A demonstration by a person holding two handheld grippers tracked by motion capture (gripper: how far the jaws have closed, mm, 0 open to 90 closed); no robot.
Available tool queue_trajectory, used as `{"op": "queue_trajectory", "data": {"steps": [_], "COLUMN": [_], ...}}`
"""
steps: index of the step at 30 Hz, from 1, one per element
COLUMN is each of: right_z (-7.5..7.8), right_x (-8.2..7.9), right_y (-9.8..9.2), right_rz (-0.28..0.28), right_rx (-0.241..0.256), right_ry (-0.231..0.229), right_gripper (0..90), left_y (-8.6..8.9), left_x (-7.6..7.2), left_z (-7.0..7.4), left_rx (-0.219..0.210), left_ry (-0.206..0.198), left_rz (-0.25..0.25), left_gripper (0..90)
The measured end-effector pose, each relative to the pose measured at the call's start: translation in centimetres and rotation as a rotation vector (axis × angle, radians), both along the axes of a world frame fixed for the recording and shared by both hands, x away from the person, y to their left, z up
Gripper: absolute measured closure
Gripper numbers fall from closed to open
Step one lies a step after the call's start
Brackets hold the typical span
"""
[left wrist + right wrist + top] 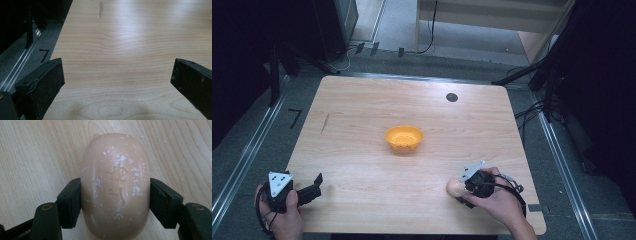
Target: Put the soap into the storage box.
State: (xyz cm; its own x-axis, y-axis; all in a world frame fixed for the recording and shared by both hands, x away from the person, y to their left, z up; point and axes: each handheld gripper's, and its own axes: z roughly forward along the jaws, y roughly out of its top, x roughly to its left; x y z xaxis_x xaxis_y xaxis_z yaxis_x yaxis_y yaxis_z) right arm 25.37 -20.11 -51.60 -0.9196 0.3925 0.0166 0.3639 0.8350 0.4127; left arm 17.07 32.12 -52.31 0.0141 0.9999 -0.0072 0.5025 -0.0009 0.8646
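Right gripper (pixel 115 202) has both jaws pressed flat against the sides of a peach-coloured oval soap bar (pixel 115 187), which fills the gap between them; the bar carries a faint embossed mark and white flecks on its upper face and projects well forward of the jaw tips. In the high view the right gripper (pixel 460 192) sits near the table's near right edge, with the soap bar (pixel 454 187) at its front, low over the wooden table (pixel 362 150). Whether the bar touches the wood: cannot tell. Left gripper (pixel 117 80) has its jaws spread wide with only bare wood between them; it (pixel 314 186) is held at the near left corner. Orange bowl (pixel 404 137) stands ahead of both grippers, well apart from each, nearer the right one.
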Motion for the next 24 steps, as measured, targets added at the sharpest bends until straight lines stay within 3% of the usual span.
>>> {"op": "queue_trajectory", "data": {"steps": [10, 24], "right_z": [0.2, 2.0], "right_x": [0.3, 1.0], "right_y": [0.1, 0.1], "right_rz": [0.009, 0.029], "right_rx": [0.003, 0.019], "right_ry": [-0.011, -0.028], "right_gripper": [33.6, 33.6], "left_y": [0.0, 0.0], "left_x": [0.0, 0.0], "left_z": [0.0, 0.0], "left_rx": [0.0, -0.004], "left_ry": [0.001, -0.001], "left_rz": [-0.003, -0.002], "left_gripper": [0.0, 0.0]}}
